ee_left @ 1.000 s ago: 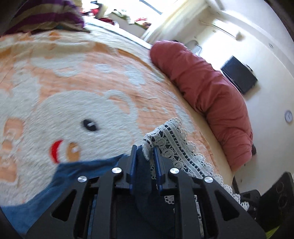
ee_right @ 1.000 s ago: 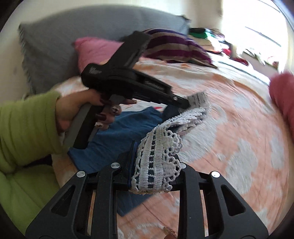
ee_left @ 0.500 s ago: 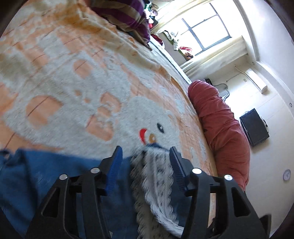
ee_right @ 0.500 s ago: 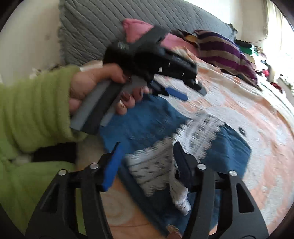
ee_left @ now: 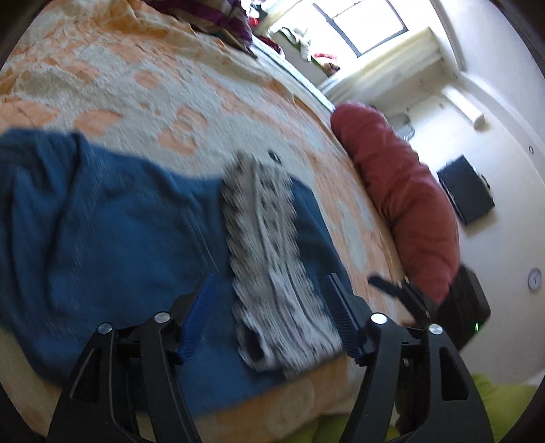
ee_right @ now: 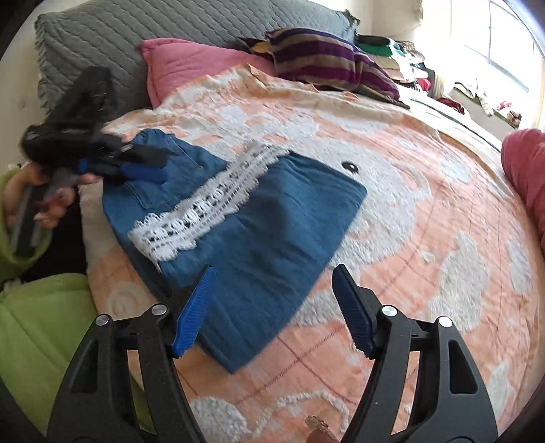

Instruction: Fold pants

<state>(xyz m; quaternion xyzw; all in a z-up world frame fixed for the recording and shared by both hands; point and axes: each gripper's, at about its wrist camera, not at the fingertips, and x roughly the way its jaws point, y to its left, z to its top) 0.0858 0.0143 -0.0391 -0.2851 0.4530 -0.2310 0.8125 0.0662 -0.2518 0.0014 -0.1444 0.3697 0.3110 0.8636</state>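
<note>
Blue denim pants (ee_right: 272, 235) lie folded flat on the orange and white bedspread (ee_right: 391, 191), with a white lace hem band (ee_right: 204, 204) across the top. In the left wrist view the pants (ee_left: 112, 245) and lace (ee_left: 269, 259) lie just ahead of my fingers. My left gripper (ee_left: 269, 317) is open and empty above the lace; it also shows in the right wrist view (ee_right: 136, 163) at the pants' far left edge. My right gripper (ee_right: 272, 310) is open and empty above the pants' near corner.
A red rolled duvet (ee_left: 402, 197) lies along the bed's right side. A pink pillow (ee_right: 197, 68), a grey quilted cushion (ee_right: 153, 30) and a striped purple blanket (ee_right: 327, 58) are at the bed's head. My green sleeve (ee_right: 34, 334) is at the near left.
Both grippers have let go of the lace hem and pulled back. The folded leg ends now rest flat on the pants.
</note>
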